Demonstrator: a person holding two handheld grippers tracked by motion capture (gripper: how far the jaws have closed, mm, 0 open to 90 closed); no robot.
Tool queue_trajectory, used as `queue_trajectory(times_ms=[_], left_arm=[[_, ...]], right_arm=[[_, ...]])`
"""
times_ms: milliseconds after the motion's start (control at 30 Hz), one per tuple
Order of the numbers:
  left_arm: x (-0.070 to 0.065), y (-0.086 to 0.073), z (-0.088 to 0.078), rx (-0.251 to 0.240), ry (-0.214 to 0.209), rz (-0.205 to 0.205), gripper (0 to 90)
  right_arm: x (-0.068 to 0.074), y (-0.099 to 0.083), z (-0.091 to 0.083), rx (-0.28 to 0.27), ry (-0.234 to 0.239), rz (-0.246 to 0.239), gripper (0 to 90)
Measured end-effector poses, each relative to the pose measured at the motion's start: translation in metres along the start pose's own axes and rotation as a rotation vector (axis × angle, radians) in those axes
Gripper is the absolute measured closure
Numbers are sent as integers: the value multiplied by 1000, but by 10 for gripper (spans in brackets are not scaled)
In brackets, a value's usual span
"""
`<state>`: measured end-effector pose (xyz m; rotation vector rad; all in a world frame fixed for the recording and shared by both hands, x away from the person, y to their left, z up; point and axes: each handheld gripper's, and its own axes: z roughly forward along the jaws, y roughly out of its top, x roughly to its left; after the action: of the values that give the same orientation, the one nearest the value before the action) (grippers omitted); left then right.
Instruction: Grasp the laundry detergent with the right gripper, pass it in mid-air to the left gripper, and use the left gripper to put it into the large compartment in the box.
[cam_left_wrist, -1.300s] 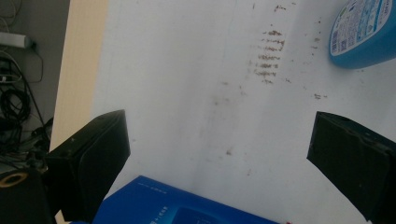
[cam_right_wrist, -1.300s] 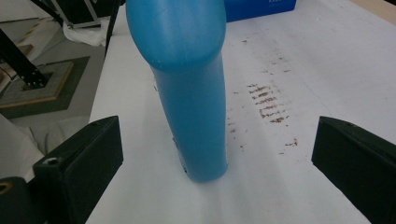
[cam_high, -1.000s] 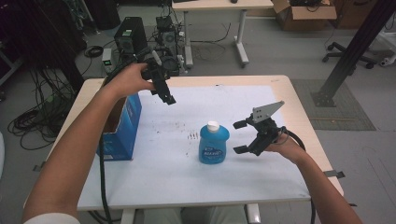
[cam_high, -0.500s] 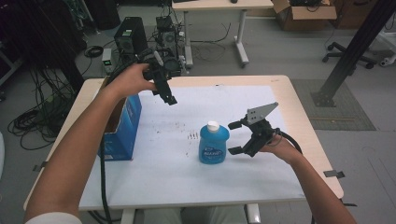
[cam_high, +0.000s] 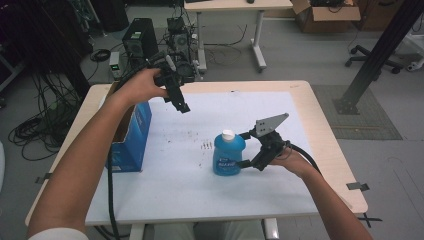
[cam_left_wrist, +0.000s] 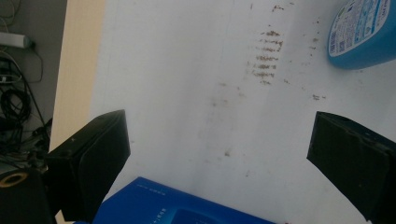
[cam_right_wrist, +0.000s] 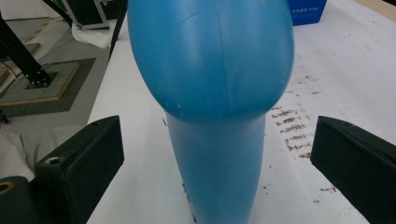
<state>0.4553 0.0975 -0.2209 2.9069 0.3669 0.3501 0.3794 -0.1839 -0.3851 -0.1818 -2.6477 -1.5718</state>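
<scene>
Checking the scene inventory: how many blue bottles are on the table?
1: the blue bottle stands upright on the white mat, between the open fingers of the right gripper. Others could be hidden inside the blue box.

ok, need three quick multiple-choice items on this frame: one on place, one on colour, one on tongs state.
1. Where is the blue bottle?
A. inside the blue box
B. upright on the white mat, between the right tongs' jaws
C. lying on the floor

2. What colour is the bottle's cap?
A. white
B. red
C. black

3. How do the right tongs stand?
A. shut on the bottle
B. shut and empty
C. open, jaws either side of the bottle, gaps showing

Answers:
1 B: the high view shows it standing on the white mat, with the blue box off at the table's left edge.
2 A: the cap shows white from above.
3 C: the right gripper view shows mat between each jaw and the bottle.
</scene>
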Motion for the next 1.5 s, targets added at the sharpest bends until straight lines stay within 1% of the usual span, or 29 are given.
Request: queue_trajectory(times_ms=[100, 333, 567, 833, 900, 1000, 1233, 1400, 1500], left_arm=[[0, 0, 0, 3, 0, 4, 60], [0, 0, 0, -1, 1, -3, 61], [0, 0, 0, 0, 1, -4, 61], [0, -1, 0, 4, 1, -2, 61], [0, -1, 0, 3, 1, -4, 61], [0, -1, 0, 3, 2, -4, 61], [0, -1, 0, 4, 2, -2, 61], [0, -2, 0, 2, 4, -6, 61], [0, -2, 0, 1, 4, -6, 62]], right_arm=[[0, 0, 3, -8, 3, 3, 25], [-1, -1, 10, -32, 3, 6, 30], [0, -1, 18, -34, 2, 0, 34], [0, -1, 21, -51, 2, -10, 65], [-1, -2, 21, -51, 12, -9, 81], [-1, -2, 22, -49, 14, -9, 95], [-3, -2, 21, -59, 33, -11, 183], [-4, -2, 20, -55, 36, -11, 205], [-4, -2, 20, -54, 39, -18, 240]])
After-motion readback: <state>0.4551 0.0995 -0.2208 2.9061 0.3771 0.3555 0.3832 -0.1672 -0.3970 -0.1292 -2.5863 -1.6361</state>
